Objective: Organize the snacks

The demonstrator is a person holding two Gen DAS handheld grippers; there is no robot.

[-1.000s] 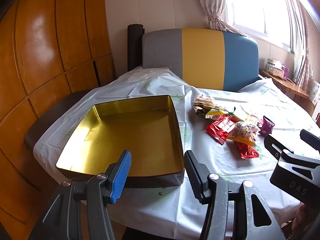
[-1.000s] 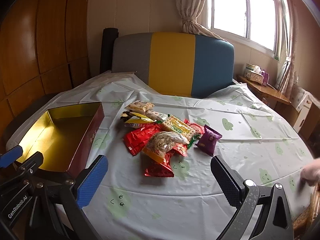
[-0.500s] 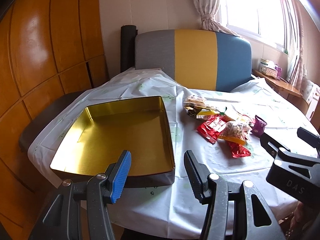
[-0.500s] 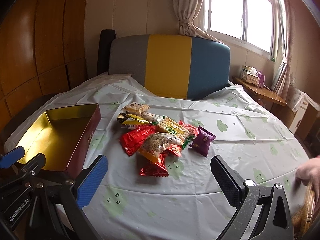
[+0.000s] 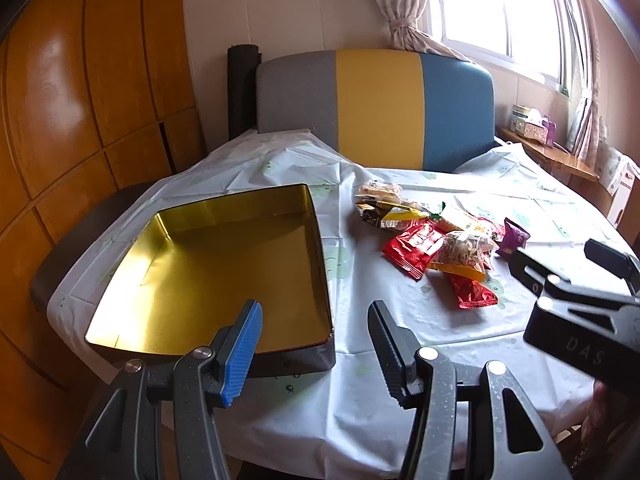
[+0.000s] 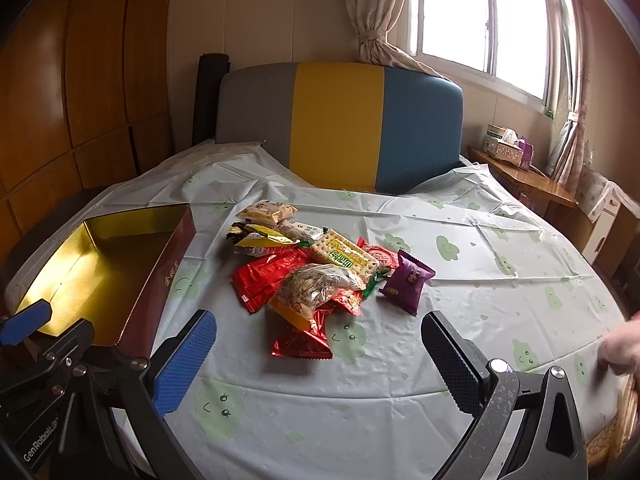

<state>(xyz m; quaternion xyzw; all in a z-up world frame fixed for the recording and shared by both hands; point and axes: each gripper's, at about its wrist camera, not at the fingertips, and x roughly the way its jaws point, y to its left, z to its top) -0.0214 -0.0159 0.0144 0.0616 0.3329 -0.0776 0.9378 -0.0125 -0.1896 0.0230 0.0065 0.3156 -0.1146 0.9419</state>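
At the right view's edge a hand (image 6: 620, 350) shows; both tongs (image 5: 314, 344) (image 6: 318, 354) gape empty.

"DAS" is printed on the right tongs (image 5: 576, 264); "GenRobot.AI" runs along the left tongs (image 6: 24, 328); snack lettering is unreadable.
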